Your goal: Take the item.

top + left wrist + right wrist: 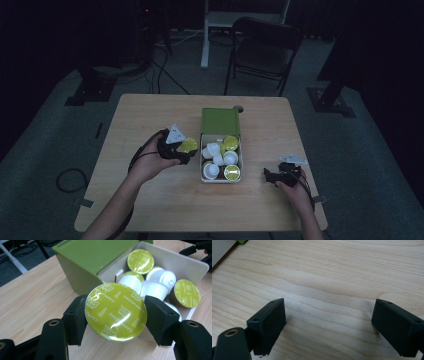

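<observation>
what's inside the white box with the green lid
The box holds coffee capsules: some show yellow-green foil tops, others lie white side up. Whatever sits beneath that top layer is covered. The left gripper holds one more capsule outside it.

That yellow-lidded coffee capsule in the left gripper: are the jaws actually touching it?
Touching. In the left gripper view, the left gripper has both black jaws pressed against opposite edges of the capsule, with no gap on either side.
</observation>
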